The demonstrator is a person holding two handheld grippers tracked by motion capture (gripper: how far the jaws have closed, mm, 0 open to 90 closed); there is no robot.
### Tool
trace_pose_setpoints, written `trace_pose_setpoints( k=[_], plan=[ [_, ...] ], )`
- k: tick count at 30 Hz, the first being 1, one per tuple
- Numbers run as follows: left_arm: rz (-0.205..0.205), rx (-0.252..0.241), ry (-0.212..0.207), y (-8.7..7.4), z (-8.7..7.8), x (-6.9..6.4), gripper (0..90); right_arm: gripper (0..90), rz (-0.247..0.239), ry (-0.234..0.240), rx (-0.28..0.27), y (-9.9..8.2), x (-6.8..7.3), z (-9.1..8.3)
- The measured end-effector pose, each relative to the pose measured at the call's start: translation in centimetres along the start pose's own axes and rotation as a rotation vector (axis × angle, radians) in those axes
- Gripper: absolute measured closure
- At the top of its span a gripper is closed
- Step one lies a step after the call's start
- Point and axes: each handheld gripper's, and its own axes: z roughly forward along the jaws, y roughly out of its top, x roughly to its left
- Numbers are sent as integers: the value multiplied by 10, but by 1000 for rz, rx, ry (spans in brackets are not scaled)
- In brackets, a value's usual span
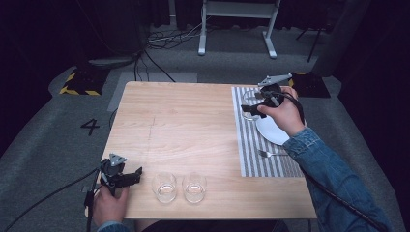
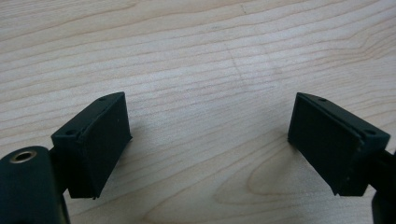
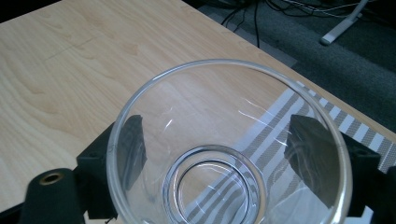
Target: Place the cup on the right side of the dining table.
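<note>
A clear drinking glass [image 3: 224, 116] stands between the jaws of my right gripper [image 3: 212, 163], which press on its wall from both sides. It sits at the far left corner of the striped placemat [image 1: 249, 145], where the right gripper [image 1: 252, 109] holds it. Two more empty glasses [image 1: 165, 187] [image 1: 194, 187] stand side by side near the table's front edge. My left gripper [image 1: 135, 175] rests at the front left corner, just left of them. In its own view the left gripper [image 2: 210, 140] is open over bare wood, nothing between its jaws.
A white plate [image 1: 270, 131] lies on the placemat under the right hand, with a spoon [image 1: 269, 153] in front of it. The wooden table [image 1: 183, 121] spans the middle. Beyond the far edge are cables and a white stand's legs [image 1: 203, 48] on the floor.
</note>
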Motion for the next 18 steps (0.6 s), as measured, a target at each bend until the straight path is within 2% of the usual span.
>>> trace_pose_setpoints(
  k=[3,10,14,18],
  plan=[
    [0,0,0,0,0,0,132,183,16,-20,-7,1,-10,7],
    [0,-1,0,0,0,0,132,183,89,-48,4,-2,-30,29],
    [0,0,1,0,0,0,132,182,108,-84,8,-4,-40,41],
    [0,0,1,0,0,0,132,182,132,-94,14,-11,-47,55]
  ],
)
